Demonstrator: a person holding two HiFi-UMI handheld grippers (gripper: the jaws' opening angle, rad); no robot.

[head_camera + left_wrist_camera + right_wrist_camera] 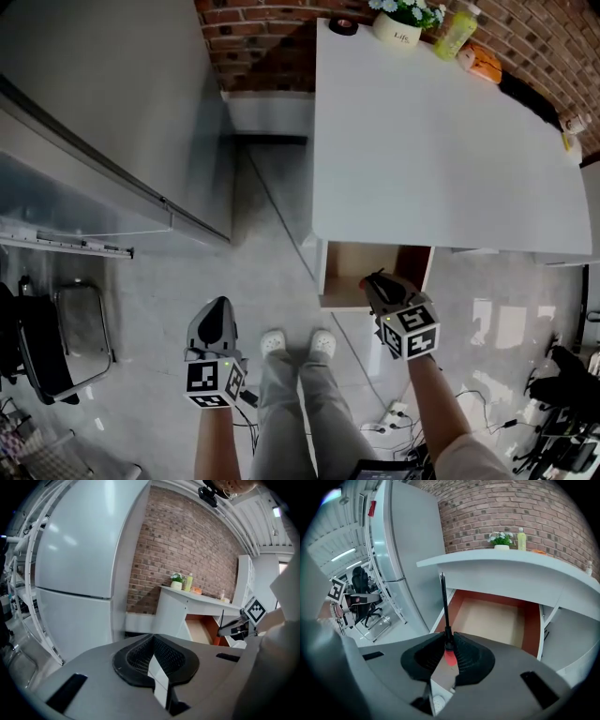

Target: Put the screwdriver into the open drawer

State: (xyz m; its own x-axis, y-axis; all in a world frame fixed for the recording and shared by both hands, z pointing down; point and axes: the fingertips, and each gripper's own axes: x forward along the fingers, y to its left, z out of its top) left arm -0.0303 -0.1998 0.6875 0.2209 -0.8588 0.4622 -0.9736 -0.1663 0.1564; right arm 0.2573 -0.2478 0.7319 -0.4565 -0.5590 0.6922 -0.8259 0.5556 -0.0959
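Observation:
A screwdriver (446,630) with a red handle and a thin black shaft stands upright between the jaws of my right gripper (448,656), which is shut on it. In the head view the right gripper (380,286) hovers at the front edge of the open drawer (349,292) under the white counter (441,141). The drawer (494,618) has a pale wooden floor and reddish side walls, and nothing lies in it. My left gripper (214,323) hangs low over the floor, left of the person's legs, its jaws shut with nothing between them (154,665).
A large grey fridge (103,122) stands at the left. A plant pot (398,23), a yellow bottle (457,30) and an orange object (483,61) sit at the counter's far edge by the brick wall. Cables (394,417) lie on the floor; an office chair (42,352) stands at lower left.

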